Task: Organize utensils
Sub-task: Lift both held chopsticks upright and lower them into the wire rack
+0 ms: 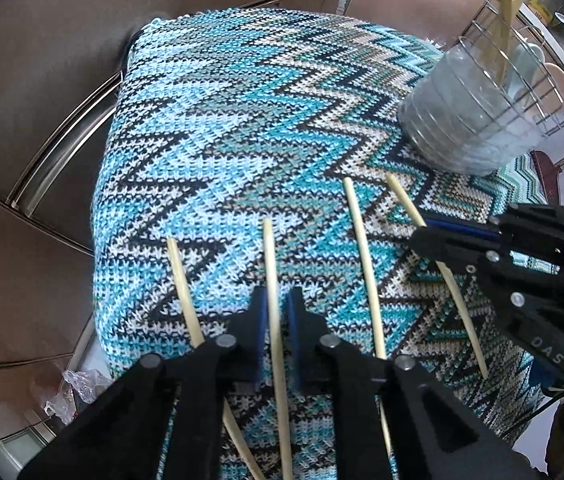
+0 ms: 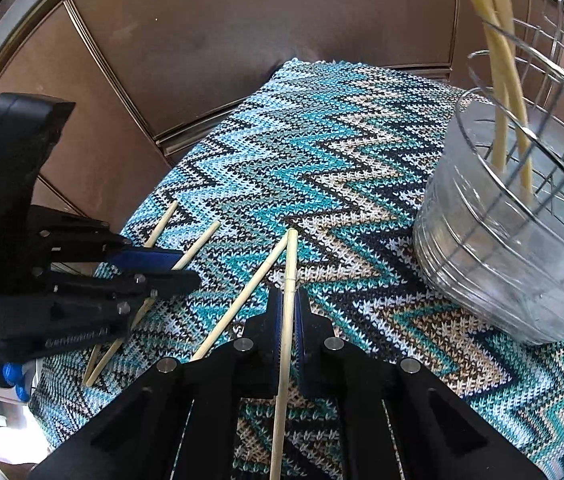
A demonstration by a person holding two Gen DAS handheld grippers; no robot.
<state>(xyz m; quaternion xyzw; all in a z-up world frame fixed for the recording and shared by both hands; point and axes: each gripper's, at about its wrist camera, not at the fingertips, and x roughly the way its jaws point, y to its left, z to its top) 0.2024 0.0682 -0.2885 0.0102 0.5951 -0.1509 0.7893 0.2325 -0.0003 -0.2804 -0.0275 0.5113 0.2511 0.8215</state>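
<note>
Lying across the zigzag knit cloth (image 1: 242,128) were four pale wooden chopsticks, thin, round and plain, spread like a loose fan in the left wrist view. The left claw (image 1: 276,320) straddled the second chopstick (image 1: 272,280) from the left, its blue pads just beside the stick on either side with narrow gaps showing, so it stood slightly apart and was not clearly pinching. A first chopstick (image 1: 182,288) lay to its left, and a third chopstick (image 1: 361,256) to its right.

The right claw (image 2: 289,316) sat low over the fourth chopstick (image 2: 289,264), its blue pads (image 2: 277,320) close on each side of it; whether they actually pressed the wood could not be told. In the right view that stick's far tip met the tip of the third one, the two forming a narrow V on the cloth. The same claw showed from the side in the left view, over the fourth stick there.

At the right edge of the worktop stood a clear ribbed cup (image 2: 481,248) set in a wire rack (image 2: 553,92). Two more chopsticks (image 2: 501,80) of the same pale wood stood upright in the cup, leaning and crossing above its rim. Brown panelled cabinet doors (image 2: 222,40) with metal trim stood behind the cloth.
</note>
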